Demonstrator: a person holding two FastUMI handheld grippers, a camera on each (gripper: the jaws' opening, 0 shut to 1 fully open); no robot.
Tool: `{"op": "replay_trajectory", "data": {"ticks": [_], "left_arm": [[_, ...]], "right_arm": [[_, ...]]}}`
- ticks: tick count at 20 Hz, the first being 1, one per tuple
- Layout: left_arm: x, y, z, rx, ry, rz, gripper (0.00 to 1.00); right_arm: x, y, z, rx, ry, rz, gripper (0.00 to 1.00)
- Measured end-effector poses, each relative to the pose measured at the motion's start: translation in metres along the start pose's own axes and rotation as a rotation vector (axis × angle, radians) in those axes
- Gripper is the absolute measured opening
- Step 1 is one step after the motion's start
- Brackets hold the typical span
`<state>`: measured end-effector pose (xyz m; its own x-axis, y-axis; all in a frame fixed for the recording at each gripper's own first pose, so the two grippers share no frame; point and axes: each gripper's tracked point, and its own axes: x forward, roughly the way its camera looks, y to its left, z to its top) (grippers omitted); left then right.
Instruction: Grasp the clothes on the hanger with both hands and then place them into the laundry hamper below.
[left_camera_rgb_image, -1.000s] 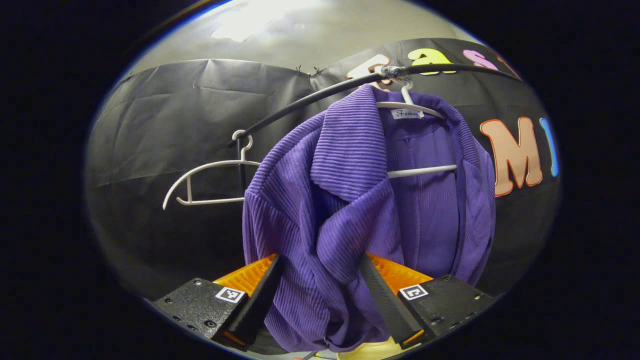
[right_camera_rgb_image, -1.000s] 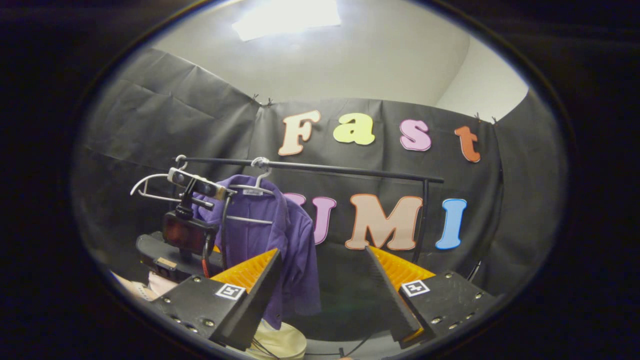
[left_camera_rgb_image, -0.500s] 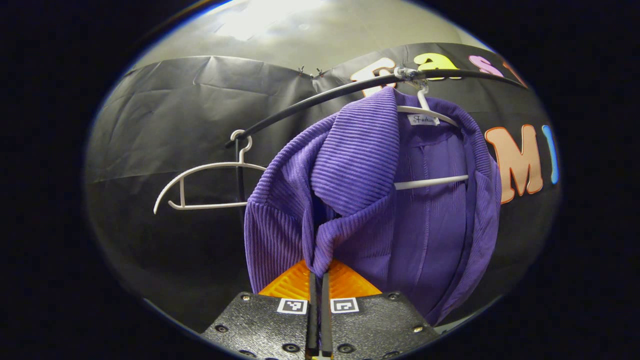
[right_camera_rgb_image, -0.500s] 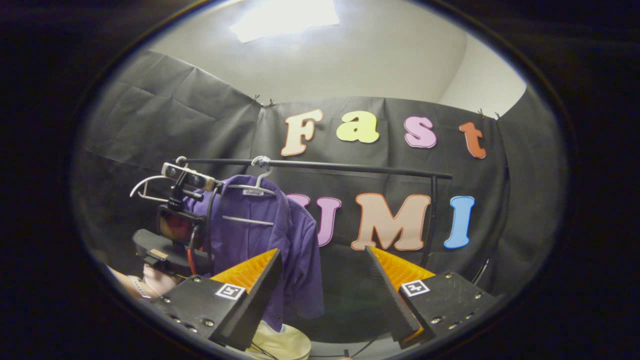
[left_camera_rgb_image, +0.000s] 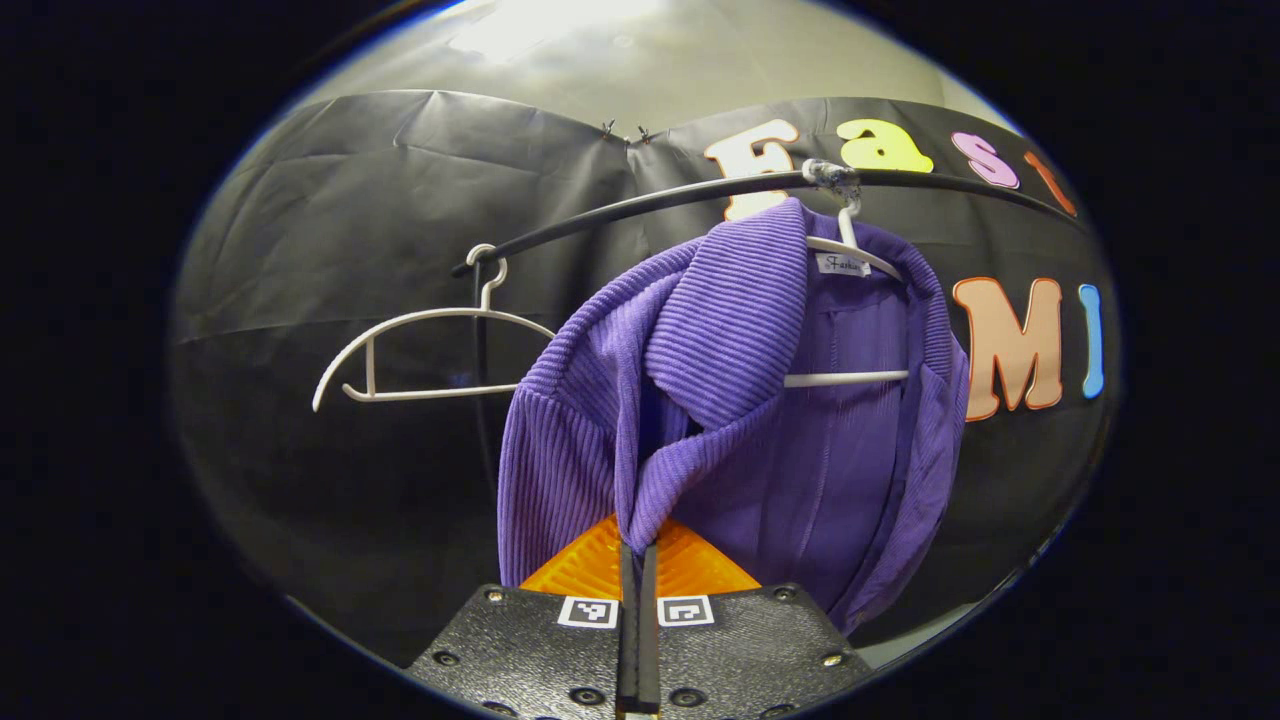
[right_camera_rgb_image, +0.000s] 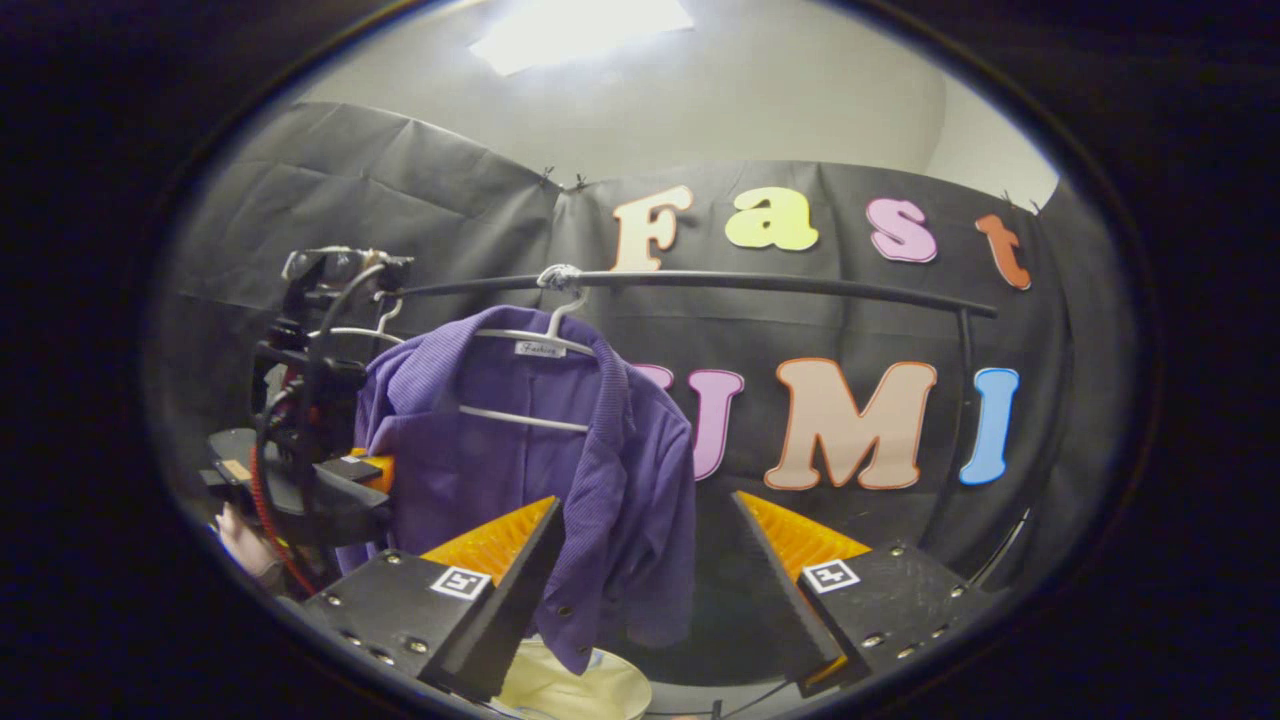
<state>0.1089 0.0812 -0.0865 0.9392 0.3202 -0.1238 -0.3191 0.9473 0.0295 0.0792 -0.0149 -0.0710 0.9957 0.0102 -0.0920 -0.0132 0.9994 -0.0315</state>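
Left claw (left_camera_rgb_image: 637, 560) pinching purple jacket (left_camera_rgb_image: 740, 420) front edge; right claw (right_camera_rgb_image: 645, 560) spread, jacket just ahead-left

Purple jacket (left_camera_rgb_image: 720, 400) is ribbed, matt cloth. Its hanger (left_camera_rgb_image: 850, 378) looks smooth white plastic; the rail (right_camera_rgb_image: 780, 285) is smooth, dark.

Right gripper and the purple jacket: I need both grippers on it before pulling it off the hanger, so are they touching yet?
Apart. In the right gripper view, the right gripper is open, and the purple jacket hangs farther off beyond its fingers.
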Motion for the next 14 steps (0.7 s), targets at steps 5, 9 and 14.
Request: {"op": "replay_trajectory", "data": {"ticks": [5, 9, 14], "left_arm": [[-0.013, 0.001, 0.003, -0.002, 0.001, -0.024, 0.01], [-0.023, 0.003, 0.007, -0.029, 0.011, -0.042, 0.0], [-0.029, 0.0, 0.007, -0.027, 0.016, -0.077, 0.0]], "right_arm": [[0.05, 0.025, -0.026, 0.024, 0.038, 0.06, 0.98], [0.086, 0.038, -0.053, 0.064, 0.087, 0.047, 0.98], [0.133, 0.046, -0.08, 0.089, 0.136, 0.014, 0.98]]}}
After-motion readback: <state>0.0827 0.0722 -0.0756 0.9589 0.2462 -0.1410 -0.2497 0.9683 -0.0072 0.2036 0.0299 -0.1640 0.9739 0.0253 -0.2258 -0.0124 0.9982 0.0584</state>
